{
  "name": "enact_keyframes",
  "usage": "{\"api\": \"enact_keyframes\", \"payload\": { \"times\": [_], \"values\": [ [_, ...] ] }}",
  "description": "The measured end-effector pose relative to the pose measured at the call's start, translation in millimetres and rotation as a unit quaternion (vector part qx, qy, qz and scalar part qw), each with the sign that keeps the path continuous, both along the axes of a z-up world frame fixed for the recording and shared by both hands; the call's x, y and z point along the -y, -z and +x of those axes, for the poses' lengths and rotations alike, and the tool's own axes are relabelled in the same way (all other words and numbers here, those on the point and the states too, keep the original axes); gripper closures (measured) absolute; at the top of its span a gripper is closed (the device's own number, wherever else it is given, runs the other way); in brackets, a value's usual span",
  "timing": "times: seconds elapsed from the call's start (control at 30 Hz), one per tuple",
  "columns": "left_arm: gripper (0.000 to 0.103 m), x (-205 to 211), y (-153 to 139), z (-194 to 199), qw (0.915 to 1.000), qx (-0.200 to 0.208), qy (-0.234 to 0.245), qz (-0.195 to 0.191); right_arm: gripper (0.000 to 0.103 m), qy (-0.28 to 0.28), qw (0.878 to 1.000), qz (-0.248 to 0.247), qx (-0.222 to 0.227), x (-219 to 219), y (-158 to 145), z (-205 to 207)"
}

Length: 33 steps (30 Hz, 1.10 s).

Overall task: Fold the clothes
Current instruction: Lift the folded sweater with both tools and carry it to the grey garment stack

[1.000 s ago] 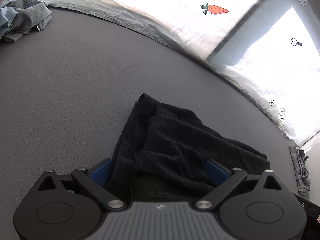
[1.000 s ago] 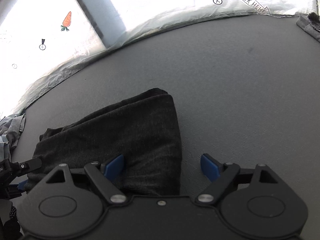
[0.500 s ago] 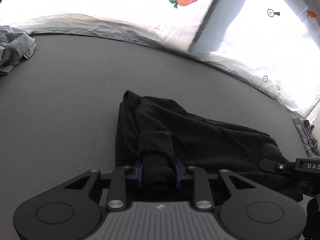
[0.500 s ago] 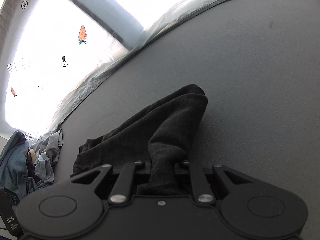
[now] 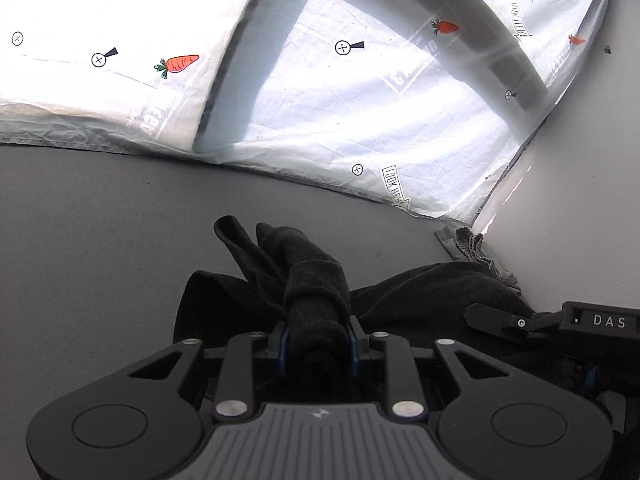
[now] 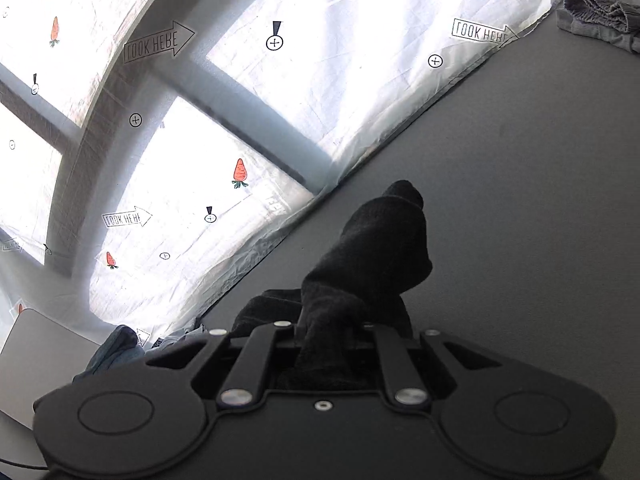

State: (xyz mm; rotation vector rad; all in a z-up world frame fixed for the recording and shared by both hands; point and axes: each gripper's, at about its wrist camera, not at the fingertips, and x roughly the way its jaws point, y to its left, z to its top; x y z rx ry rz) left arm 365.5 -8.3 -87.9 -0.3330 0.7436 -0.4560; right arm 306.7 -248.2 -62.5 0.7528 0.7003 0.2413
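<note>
A black knit garment (image 5: 420, 300) hangs bunched above the grey table (image 5: 100, 240), held at two ends. My left gripper (image 5: 318, 340) is shut on a rolled edge of it, the blue pads pressing the cloth from both sides. In the right wrist view my right gripper (image 6: 330, 336) is shut on another bunch of the black garment (image 6: 376, 248), which rises in a peak ahead of the jaws. At the right edge of the left wrist view the right gripper's body (image 5: 560, 320) shows, close to the same cloth.
A grey garment (image 6: 600, 16) lies crumpled at the table's far corner, also visible as grey cloth (image 5: 472, 248) by the white wall (image 5: 580, 180). Blue denim clothes (image 6: 116, 352) lie at the table's left end. A white printed sheet (image 5: 320, 100) covers the window behind.
Both grippers went from open around the flat black garment to shut on it, then lifted it up off the table; the cloth now hangs bunched and both views tilt toward the window.
</note>
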Motion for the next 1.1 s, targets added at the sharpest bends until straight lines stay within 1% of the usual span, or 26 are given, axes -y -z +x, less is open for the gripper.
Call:
{"api": "enact_keyframes", "payload": {
  "times": [0.07, 0.1, 0.23, 0.3, 0.33, 0.4, 0.47, 0.57, 0.63, 0.73, 0.83, 0.93, 0.97, 1.0, 1.03, 1.07, 1.1],
  "values": [
    [0.075, 19, -1, -5, 0.9995, -0.003, 0.025, -0.018, 0.093, 0.025, 1.0, -0.014, 0.006, 16, -13, -23],
    [0.075, 31, -3, -6, 0.9991, -0.001, 0.037, -0.019, 0.093, 0.038, 0.999, -0.019, 0.007, 25, -18, -33],
    [0.075, 88, -10, -8, 0.9959, 0.018, 0.089, -0.008, 0.093, 0.093, 0.995, -0.007, 0.017, 67, -23, -70],
    [0.075, 121, -14, -8, 0.9939, 0.03, 0.106, -0.002, 0.093, 0.111, 0.994, -0.001, 0.014, 95, -20, -73],
    [0.075, 138, -17, -7, 0.9936, 0.037, 0.107, -0.001, 0.093, 0.116, 0.993, 0.003, 0.012, 107, -18, -71],
    [0.075, 175, -23, -2, 0.9935, 0.047, 0.104, 0.0, 0.093, 0.121, 0.992, 0.01, 0.02, 134, -18, -65],
    [0.075, 212, -28, 6, 0.9932, 0.053, 0.104, 0.004, 0.093, 0.122, 0.992, 0.02, 0.038, 171, -19, -55],
    [0.075, 272, -42, 31, 0.9927, 0.063, 0.101, 0.018, 0.093, 0.13, 0.989, 0.026, 0.065, 221, -28, -34],
    [0.075, 313, -55, 52, 0.9914, 0.075, 0.106, 0.019, 0.093, 0.136, 0.986, 0.034, 0.087, 256, -34, -18],
    [0.076, 375, -76, 89, 0.986, 0.104, 0.126, 0.034, 0.093, 0.146, 0.982, 0.048, 0.113, 306, -40, 7],
    [0.076, 430, -98, 127, 0.9785, 0.133, 0.153, 0.038, 0.093, 0.169, 0.973, 0.071, 0.139, 355, -45, 31],
    [0.079, 482, -116, 171, 0.9712, 0.166, 0.17, 0.021, 0.093, 0.195, 0.961, 0.089, 0.172, 398, -48, 49],
    [0.077, 502, -118, 188, 0.9702, 0.174, 0.167, 0.018, 0.093, 0.205, 0.958, 0.09, 0.179, 409, -48, 55],
    [0.074, 519, -116, 202, 0.9709, 0.18, 0.157, 0.023, 0.092, 0.219, 0.955, 0.081, 0.18, 419, -45, 62],
    [0.071, 536, -109, 217, 0.9708, 0.187, 0.143, 0.045, 0.086, 0.234, 0.953, 0.069, 0.181, 429, -42, 69],
    [0.061, 557, -97, 234, 0.9683, 0.199, 0.127, 0.083, 0.069, 0.249, 0.953, 0.041, 0.166, 437, -35, 79],
    [0.058, 575, -84, 250, 0.9652, 0.202, 0.113, 0.121, 0.056, 0.256, 0.957, 0.0, 0.134, 441, -22, 91]
  ]
}}
